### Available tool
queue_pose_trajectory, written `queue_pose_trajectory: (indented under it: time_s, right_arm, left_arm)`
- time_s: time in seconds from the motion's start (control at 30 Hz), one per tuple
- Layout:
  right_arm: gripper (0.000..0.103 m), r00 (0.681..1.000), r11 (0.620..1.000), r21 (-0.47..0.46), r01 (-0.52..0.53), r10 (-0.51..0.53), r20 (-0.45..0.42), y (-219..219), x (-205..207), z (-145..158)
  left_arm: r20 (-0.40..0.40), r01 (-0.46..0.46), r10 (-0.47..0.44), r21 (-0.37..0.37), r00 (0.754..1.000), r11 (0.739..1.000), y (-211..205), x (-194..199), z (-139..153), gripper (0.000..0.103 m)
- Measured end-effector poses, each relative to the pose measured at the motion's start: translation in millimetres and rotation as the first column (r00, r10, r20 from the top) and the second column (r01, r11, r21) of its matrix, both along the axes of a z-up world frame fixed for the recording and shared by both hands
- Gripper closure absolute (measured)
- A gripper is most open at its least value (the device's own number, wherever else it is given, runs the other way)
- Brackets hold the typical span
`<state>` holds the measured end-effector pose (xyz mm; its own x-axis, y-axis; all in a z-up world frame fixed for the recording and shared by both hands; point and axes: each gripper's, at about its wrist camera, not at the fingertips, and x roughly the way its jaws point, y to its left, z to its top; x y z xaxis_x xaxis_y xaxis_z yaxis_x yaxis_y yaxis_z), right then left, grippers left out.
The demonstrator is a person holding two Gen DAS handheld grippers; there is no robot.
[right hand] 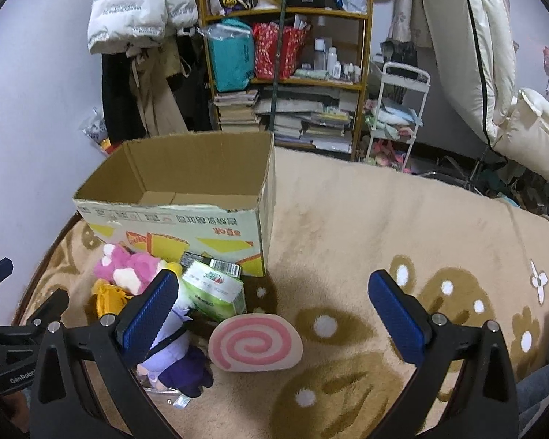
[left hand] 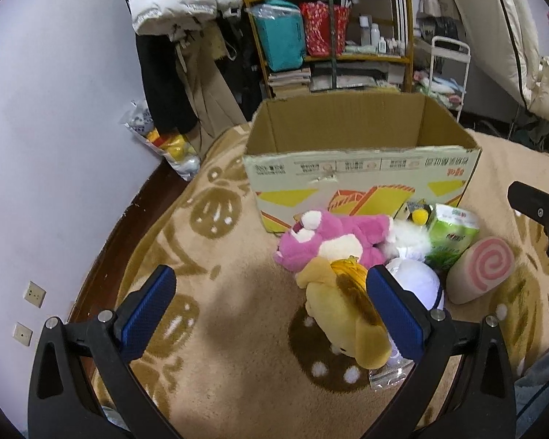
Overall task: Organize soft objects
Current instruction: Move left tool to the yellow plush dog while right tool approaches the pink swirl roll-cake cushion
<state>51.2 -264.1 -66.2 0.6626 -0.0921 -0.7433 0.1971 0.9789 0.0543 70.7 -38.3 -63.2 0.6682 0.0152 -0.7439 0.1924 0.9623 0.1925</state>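
Two grippers, both with blue-padded fingers spread wide and holding nothing. Left gripper [left hand: 271, 314]: hovers over a tan blanket [left hand: 219, 384] with brown flower patterns; its right finger [left hand: 395, 314] overlaps a yellow plush toy [left hand: 347, 314] in the left wrist view, contact not discernible. Right gripper [right hand: 274, 318]: hovers over the same blanket; its left finger [right hand: 150, 314] overlaps a purple-clothed doll [right hand: 179, 362] in the right wrist view, contact not discernible.

Soft objects, left wrist view, clustered on the blanket from 12 to 2 o'clock of the left gripper:
- pink plush toy [left hand: 333, 241], at 12 o'clock of the yellow one and touching it;
- white round plush [left hand: 417, 281], just beside the yellow toy at 3 o'clock;
- green tissue pack [left hand: 452, 236], at 1 o'clock of the white plush;
- pink-swirl cushion [left hand: 479, 269], at 3 o'clock of the white plush, lying at the cluster's outer edge.

Container: open cardboard box [left hand: 362, 175], upright, at 12 o'clock of the cluster, touching the pink toy; interior appears bare in the right wrist view.

Background: wooden shelf [right hand: 285, 58] with books, bags and bottles; hanging white jacket [right hand: 139, 3]; white cart [right hand: 399, 109].
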Motion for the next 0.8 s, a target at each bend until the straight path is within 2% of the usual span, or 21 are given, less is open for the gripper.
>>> queue_pose_trajectory:
  time_s: [0.53,0.67,0.8]
  right_arm:
    - [0.000,0.989,0.999,-0.004,-0.048,0.047,-0.141,7,23,-40]
    - [0.000,0.978,0.997,-0.014,-0.073,0.069,-0.199,10,28,-50]
    - [0.000,0.968,0.997,0.013,-0.077,0.078,-0.240,10,28,-58]
  left_arm:
    - [-0.117,0.048,-0.049,-0.015,0.992,0.999,-11,15,-32,0.001]
    - [-0.137,0.066,-0.071,-0.040,0.988,0.997,-11,15,-33,0.001]
    - [-0.155,0.083,-0.086,-0.023,0.984,0.996,-15,13,-39,0.001]
